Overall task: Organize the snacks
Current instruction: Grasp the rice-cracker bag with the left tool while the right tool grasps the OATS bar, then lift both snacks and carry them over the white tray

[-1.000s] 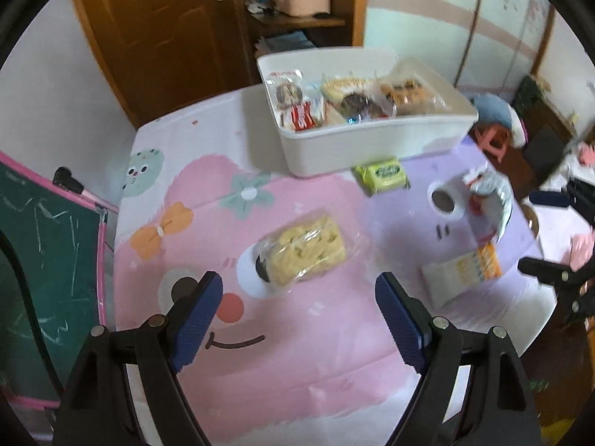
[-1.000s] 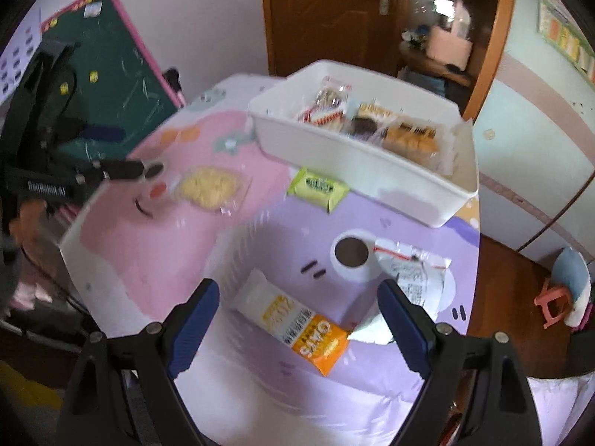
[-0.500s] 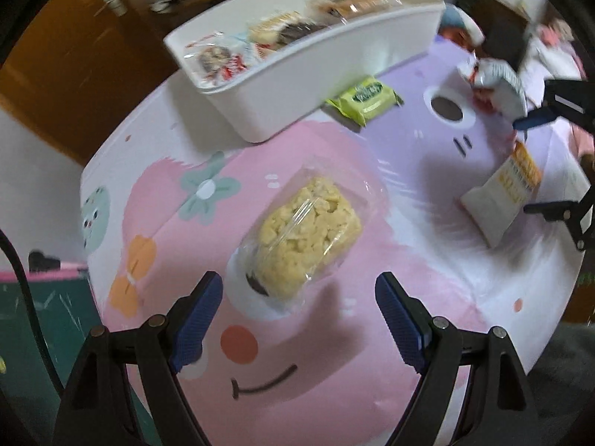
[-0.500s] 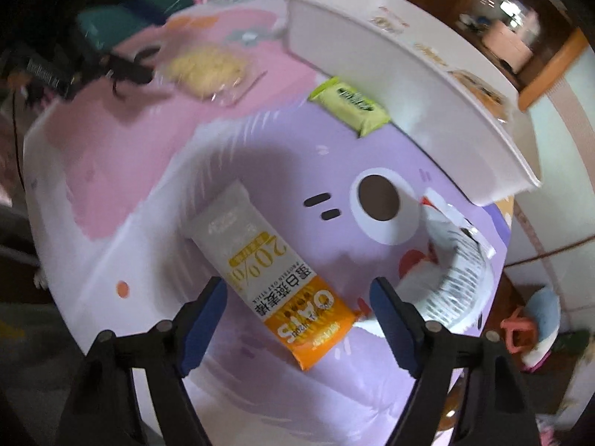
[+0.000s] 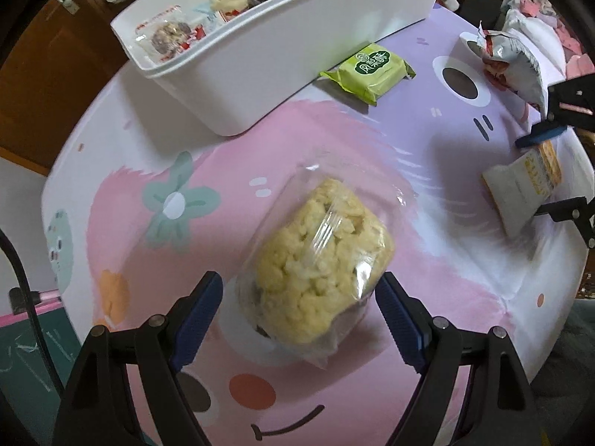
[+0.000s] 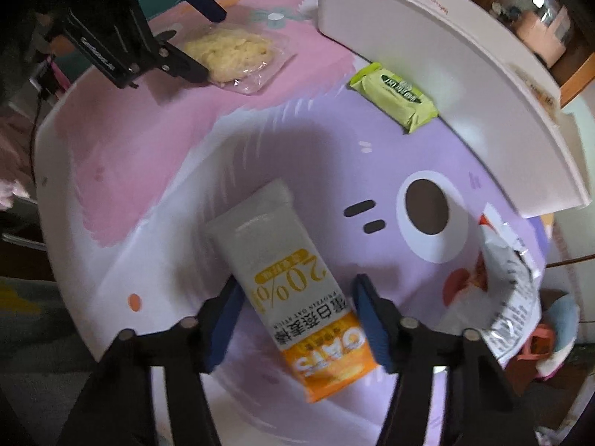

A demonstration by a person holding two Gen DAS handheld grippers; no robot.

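A yellow crumbly pastry in clear wrap lies on the pink part of the table mat. My left gripper is open and straddles its near end, the pads just beside the wrap. An orange-and-white oat bar lies flat on the purple part. My right gripper points down over the bar and its jaws are closing, with the bar between them and a small gap still showing at the right pad. The white bin behind holds several wrapped snacks.
A green packet lies against the bin's front wall. A torn silver bag sits right of the oat bar, near the table edge. A green chalkboard stands beyond the left edge. A dark cable hangs there.
Both grippers have come down toward the table. The left one now brackets the pastry. The right one's jaws have narrowed around the oat bar.
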